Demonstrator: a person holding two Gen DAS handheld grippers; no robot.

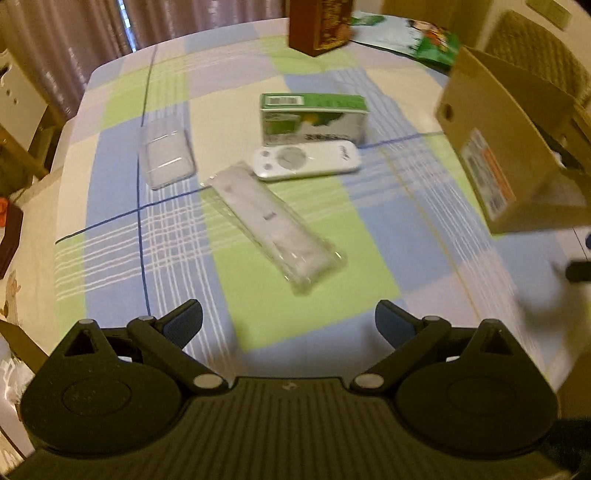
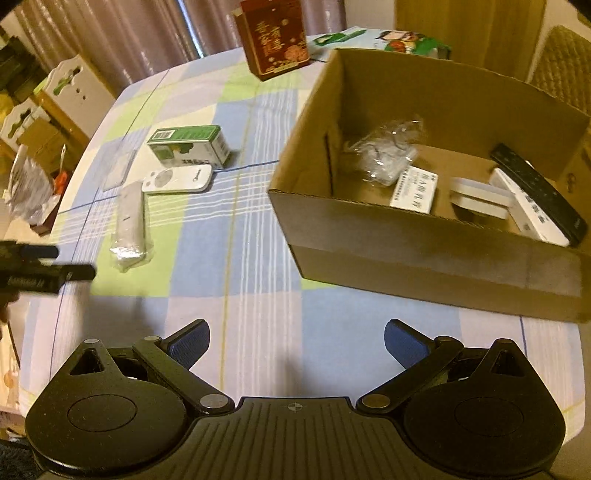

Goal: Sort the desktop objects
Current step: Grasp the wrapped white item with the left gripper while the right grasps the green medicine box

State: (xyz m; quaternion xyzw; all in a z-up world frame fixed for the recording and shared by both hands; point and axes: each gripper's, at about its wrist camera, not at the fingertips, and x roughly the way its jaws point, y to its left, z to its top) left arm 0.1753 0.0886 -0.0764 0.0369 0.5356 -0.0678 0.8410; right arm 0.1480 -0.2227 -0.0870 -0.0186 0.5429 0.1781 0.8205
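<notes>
**Both tongs open above the checked desk, box to the right**

My left tongs [image 1: 289, 317] hang spread wide over the desk [image 1: 122, 236], gripping nothing. Straight ahead of them lies a long white remote sealed in clear plastic [image 1: 275, 227], set at a slant. Just past its far end rests a smaller white remote [image 1: 306, 160], and right behind that stands a green and white carton [image 1: 314, 118], the two very near or touching; I cannot tell which. Off to the left sits a clear plastic case [image 1: 166, 157], apart from the rest. A dark red box [image 1: 319, 26] stands upright at the far edge.

My right tongs [image 2: 297, 341] are also spread wide and empty, above bare cloth. Ahead and to the right is the open cardboard box [image 2: 369, 229]. Inside it I see a crumpled clear plastic bag [image 2: 388, 153], a white labelled packet [image 2: 413, 190], a flat white block [image 2: 480, 201], and a black remote [image 2: 539, 192] leaning against the right wall over a long white item [image 2: 532, 210].
</notes>
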